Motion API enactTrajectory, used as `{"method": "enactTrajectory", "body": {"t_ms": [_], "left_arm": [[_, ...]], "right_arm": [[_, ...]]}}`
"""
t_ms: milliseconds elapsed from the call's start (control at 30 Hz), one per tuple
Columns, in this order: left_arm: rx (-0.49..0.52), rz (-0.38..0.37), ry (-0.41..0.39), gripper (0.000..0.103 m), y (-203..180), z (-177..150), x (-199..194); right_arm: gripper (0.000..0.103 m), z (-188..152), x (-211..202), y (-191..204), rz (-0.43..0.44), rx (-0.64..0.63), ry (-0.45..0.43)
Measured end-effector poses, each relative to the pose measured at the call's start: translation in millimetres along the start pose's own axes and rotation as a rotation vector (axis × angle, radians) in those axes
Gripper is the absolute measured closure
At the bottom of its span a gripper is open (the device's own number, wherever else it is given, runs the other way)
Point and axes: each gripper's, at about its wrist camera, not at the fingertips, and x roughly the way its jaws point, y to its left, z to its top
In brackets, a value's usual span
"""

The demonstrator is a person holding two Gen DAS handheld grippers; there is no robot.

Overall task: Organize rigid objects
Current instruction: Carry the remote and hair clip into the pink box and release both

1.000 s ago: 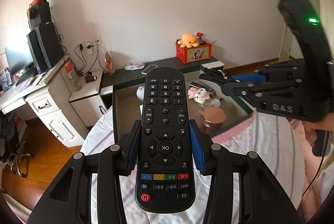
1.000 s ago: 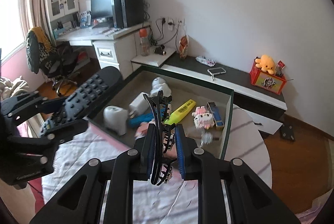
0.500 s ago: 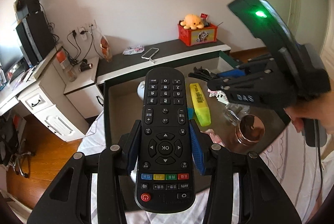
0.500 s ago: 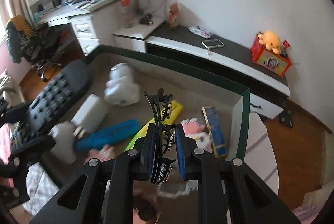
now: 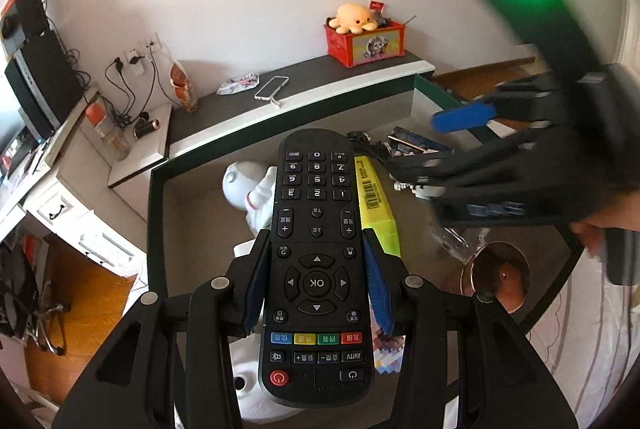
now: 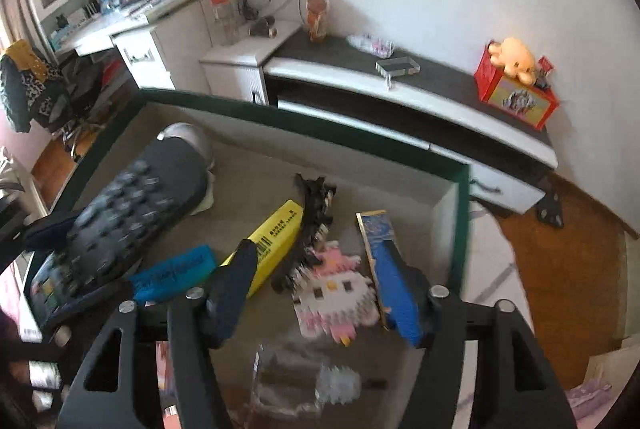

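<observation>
Left gripper [image 5: 316, 285] clamps a black TV remote [image 5: 316, 253] over the green-rimmed box [image 6: 360, 133]. Right gripper [image 6: 316, 285]: jaws just opened wide, nothing between them. Black hair claw [image 6: 314, 225] lies beyond in box, btw yellow highlighter [image 6: 276, 233] & blue case [image 6: 380, 237].

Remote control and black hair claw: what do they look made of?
Remote control: matte black hard plastic, seemingly rubbery buttons with printed legends. Hair claw, lying in the box: probably glossy black plastic with moulded teeth; motion blur leaves that open.
</observation>
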Motion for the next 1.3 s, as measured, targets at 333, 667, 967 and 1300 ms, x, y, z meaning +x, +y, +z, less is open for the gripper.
{"method": "enactTrajectory", "body": {"t_ms": [333, 667, 967, 1300], "left_arm": [[0.023, -0.057, 0.05, 0.059, -13.0, 13.2, 18.8], [0.029, -0.013, 0.125, 0.059, -21.6, 17.9, 42.2], [0.009, 0.02, 0.152, 0.058, -18.0, 25.2, 52.4], [0.0, 0.06, 0.194, 0.055, -6.2, 15.7, 52.9]], "right_arm": [[0.023, -29.3, -53.5, -13.4, -0.083, 0.006, -0.13], [0.023, -38.5, -38.4, -16.7, -0.116, 0.021, -0.107], [0.023, -45.4, -36.9, -14.7, -0.098, 0.022, -0.101], [0.023, -48.7, -40.9, -14.3, -0.093, 0.027, -0.101]]}}
